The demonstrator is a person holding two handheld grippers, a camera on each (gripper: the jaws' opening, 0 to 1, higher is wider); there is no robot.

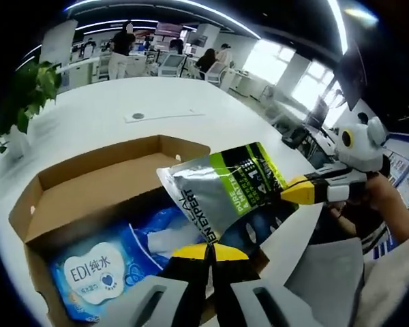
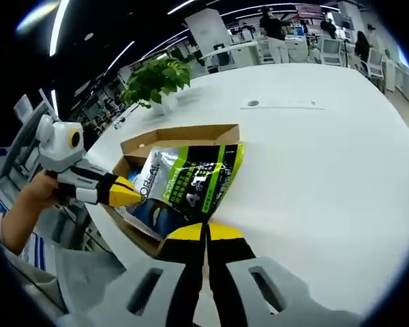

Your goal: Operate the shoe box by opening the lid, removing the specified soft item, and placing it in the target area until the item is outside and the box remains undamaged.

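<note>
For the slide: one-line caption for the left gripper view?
Both grippers pinch a silver-green L'Oreal pouch above the open cardboard shoe box holding blue wipes.

Pouch (image 1: 221, 194): "L'OREAL", "EXPERT"; wipes pack (image 1: 95, 272): "EDI".

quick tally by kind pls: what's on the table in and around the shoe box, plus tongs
Shoe box: 1
Silver-green pouch, held by both tongs: 1
Blue wipes pack in the box: 1
Potted plant: 1
Tongs: 2, left and right
Total: 6
</note>
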